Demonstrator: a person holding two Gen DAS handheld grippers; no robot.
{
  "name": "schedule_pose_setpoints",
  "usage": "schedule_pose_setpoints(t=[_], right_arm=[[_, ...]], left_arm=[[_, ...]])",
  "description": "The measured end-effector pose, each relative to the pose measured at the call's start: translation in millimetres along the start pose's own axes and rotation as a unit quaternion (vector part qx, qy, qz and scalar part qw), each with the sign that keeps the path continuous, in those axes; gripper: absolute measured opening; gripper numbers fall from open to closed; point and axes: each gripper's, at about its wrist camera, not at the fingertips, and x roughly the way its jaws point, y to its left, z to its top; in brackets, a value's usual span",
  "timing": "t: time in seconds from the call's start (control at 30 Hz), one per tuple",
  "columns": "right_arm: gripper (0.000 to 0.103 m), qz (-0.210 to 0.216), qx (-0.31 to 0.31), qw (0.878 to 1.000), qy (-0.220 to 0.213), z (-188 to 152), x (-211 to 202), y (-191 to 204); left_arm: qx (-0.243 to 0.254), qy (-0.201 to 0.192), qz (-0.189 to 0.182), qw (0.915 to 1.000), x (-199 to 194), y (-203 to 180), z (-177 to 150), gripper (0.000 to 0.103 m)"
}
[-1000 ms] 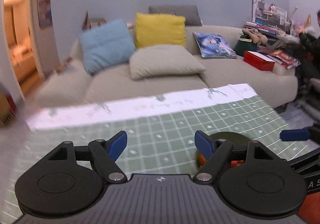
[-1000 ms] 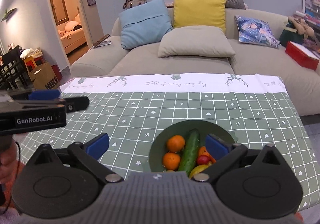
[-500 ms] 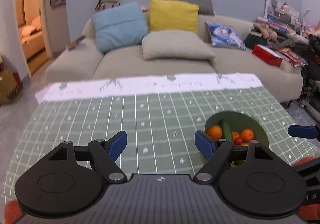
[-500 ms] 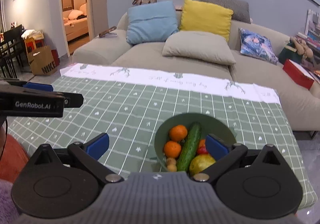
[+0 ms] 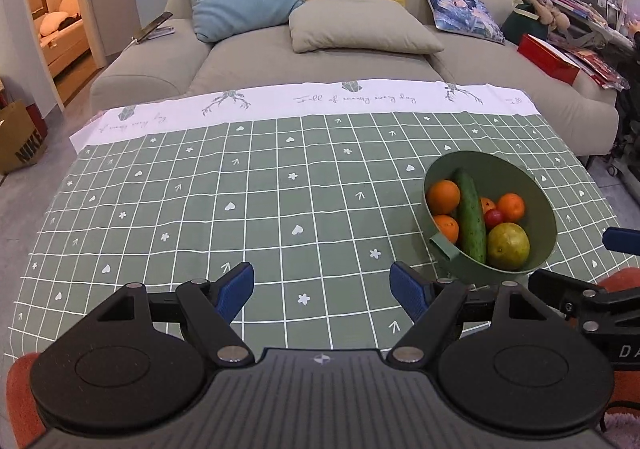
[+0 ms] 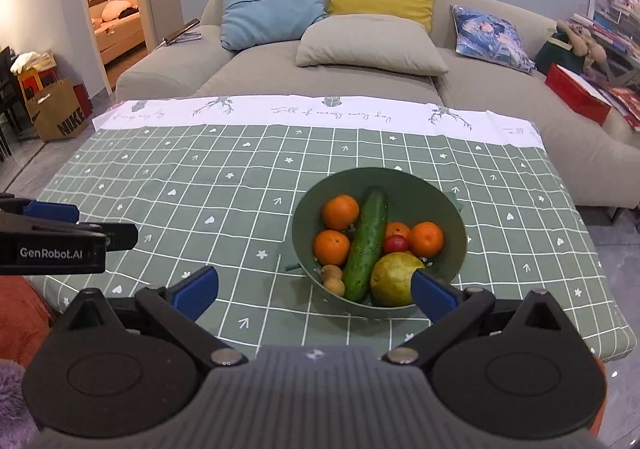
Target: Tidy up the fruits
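The left gripper [image 5: 322,287] has its blue-tipped fingers spread wide and holds nothing, hovering over bare green checked tablecloth [image 5: 256,209]. The right gripper [image 6: 314,289] is also wide apart and empty, its right fingertip [image 6: 430,291] in front of the near rim of a green bowl [image 6: 452,217]. The bowl (on the right half of the table) holds a cucumber [image 6: 366,243] lying lengthwise, four oranges [image 6: 340,212], a small red fruit [image 6: 395,244], a yellow-green pear [image 6: 390,281] and two small brown fruits [image 6: 333,279]. A beige sofa [image 6: 360,69] with cushions stands beyond.
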Motion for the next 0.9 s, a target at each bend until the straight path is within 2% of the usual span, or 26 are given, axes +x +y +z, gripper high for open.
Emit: schedule_pose_setpoints(t=[0.2,0.5,0.9], right_arm=[[0.098,-0.002,-0.017,1.0,0.001,-1.2,2.3,7.6],[0.098,-0.002,0.002,1.0,0.011,-2.8,8.4,-1.0],[0.098,0.001,-0.008,1.0,0.002,-4.1,6.0,3.3]], left_arm=[[-0.006,0.018,-0.003,0.9998,7.2,3.3,-4.6,0.09],[-0.007,0.018,-0.004,0.9998,6.0,3.7,-3.5,0.09],[-0.006,0.014,-0.004,0.9999,5.3,3.2,-3.0,0.09]])
